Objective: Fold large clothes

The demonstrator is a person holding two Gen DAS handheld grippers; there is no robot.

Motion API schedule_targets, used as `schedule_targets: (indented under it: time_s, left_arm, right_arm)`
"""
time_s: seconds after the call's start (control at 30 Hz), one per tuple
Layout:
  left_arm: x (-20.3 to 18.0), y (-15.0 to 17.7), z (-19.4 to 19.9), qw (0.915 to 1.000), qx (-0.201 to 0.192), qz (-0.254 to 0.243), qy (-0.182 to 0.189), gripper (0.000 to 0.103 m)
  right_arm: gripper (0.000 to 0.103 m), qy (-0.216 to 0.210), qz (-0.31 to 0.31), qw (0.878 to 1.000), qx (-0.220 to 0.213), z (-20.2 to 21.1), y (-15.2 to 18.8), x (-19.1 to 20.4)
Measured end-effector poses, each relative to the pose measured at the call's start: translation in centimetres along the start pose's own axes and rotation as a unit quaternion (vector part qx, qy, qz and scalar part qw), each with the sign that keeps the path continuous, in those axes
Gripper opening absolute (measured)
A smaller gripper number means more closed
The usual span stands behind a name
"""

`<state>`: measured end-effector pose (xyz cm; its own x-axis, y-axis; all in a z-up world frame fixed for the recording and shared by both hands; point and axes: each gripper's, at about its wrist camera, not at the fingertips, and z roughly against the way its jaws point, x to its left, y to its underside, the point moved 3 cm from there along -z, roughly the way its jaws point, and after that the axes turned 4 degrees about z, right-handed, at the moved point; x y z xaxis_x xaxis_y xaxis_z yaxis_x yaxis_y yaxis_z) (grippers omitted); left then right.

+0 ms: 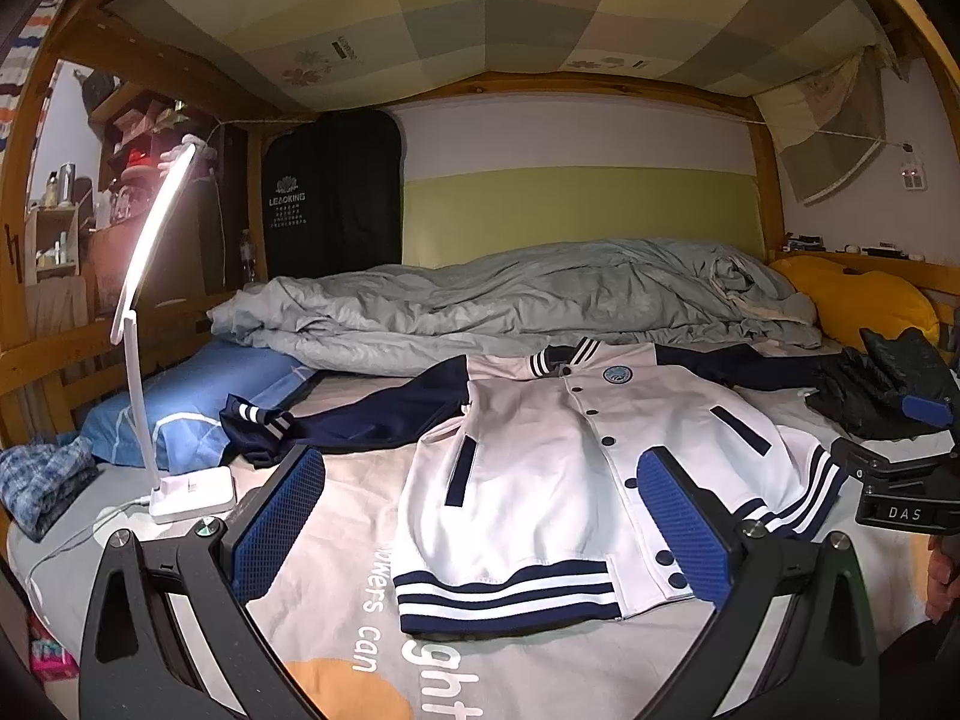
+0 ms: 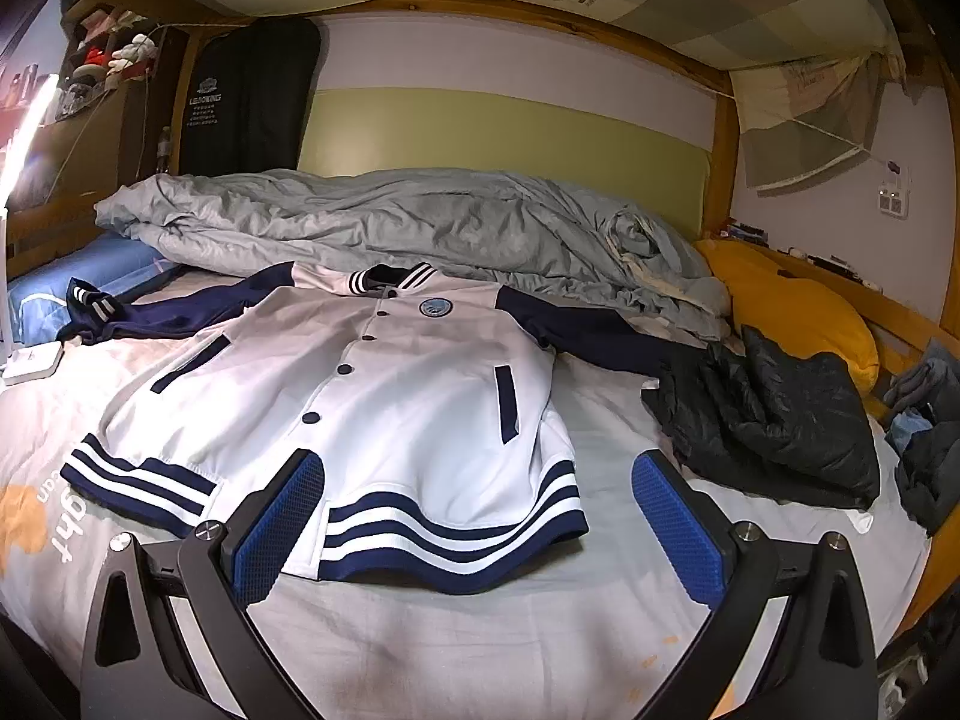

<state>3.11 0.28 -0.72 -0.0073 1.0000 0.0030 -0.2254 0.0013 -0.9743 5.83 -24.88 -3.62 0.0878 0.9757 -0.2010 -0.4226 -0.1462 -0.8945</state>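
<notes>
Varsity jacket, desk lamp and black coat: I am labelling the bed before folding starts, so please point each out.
varsity jacket [image 2: 384,384]: right wrist view, white front panel.
desk lamp [image 1: 192,492]: left wrist view, white base.
black coat [image 2: 780,420]: right wrist view, crumpled middle.

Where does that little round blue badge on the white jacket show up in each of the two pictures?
Left wrist view: the round badge sits right of centre, just above mid-height, on the white jacket chest beside the top buttons.
Right wrist view: the badge sits left of centre, just above mid-height, again by the top buttons.
Shared landmark: the crumpled grey duvet lies right behind the jacket's collar in both.
</notes>
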Motion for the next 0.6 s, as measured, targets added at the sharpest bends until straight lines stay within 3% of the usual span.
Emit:
schedule_targets:
  time_s: [0.6]
  left_arm:
    - [-0.46,0.19,-0.46,0.9998,0.019,0.001,0.0,0.103]
  right_arm:
    - [0.103,-0.002,-0.003,1.0,0.004,-0.25,-0.01,-0.3]
